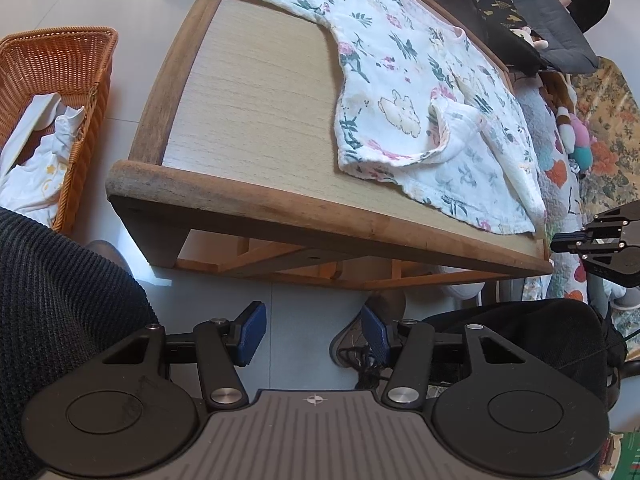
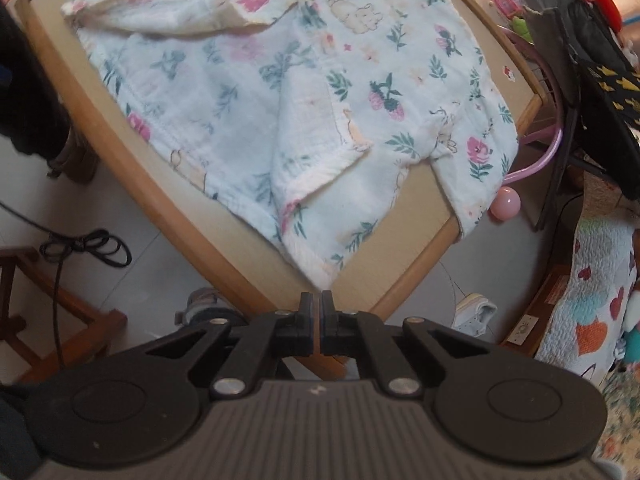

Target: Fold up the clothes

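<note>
While the counter is being kept mostly bare on its left half, the garment is being left spread over its right half, one sleeve trailing past the far left corner and the near hem reaching the front rim. Folding is being judged as barely begun: only a flap of the hem is being shown turned over so that the paler inside faces up, and a sleeve is being seen doubled back across the chest. No neat rectangle is being formed yet; both sleeves, the sides and the final halving are being judged as still to be done.

Beside the counter on the floor, a basket is being used to hold white clothing, which is being taken as either finished pieces or a waiting pile; which of the two cannot be told.

At the front rim, the right tool is being held with its jaws fully together, just at the lowest corner of the hem. Whether cloth is being pinched between the pads cannot be told, since the corner ends right at the tips.

Off the near edge and over the floor, the left tool is being held partly spread, with nothing between its pads and well apart from the garment.
</note>
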Action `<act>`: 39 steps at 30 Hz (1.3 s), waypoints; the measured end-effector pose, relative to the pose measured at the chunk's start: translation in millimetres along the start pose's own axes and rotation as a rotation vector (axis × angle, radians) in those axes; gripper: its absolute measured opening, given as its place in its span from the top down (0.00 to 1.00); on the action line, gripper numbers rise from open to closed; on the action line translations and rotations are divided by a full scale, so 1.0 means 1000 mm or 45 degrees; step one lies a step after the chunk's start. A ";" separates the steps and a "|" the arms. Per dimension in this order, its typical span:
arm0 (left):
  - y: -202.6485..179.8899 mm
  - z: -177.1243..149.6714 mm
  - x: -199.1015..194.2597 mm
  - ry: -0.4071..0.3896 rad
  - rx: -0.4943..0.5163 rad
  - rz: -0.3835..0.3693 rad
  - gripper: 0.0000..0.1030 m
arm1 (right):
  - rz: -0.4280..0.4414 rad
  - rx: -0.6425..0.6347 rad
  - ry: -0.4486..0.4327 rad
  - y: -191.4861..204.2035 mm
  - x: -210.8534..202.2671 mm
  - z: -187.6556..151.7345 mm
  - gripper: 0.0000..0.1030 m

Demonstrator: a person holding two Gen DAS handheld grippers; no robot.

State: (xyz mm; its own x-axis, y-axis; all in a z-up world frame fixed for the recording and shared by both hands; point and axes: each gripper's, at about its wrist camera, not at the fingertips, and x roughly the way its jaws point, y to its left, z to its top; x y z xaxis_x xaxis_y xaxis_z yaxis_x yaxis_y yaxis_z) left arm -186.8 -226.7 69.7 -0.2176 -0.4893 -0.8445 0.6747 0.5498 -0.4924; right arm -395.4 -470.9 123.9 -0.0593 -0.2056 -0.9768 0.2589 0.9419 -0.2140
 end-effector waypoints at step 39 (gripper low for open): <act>0.006 0.001 -0.004 0.000 -0.020 -0.066 0.47 | 0.378 -0.386 0.072 0.051 -0.001 0.215 0.68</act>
State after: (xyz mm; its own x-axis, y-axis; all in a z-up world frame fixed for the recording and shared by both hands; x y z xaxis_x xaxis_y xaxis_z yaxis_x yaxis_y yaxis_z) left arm -181.0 -221.5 70.4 -0.2517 -0.5173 -0.8179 0.6517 0.5343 -0.5384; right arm -174.9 -479.7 113.0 -0.0801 0.0933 -0.9924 -0.0221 0.9952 0.0953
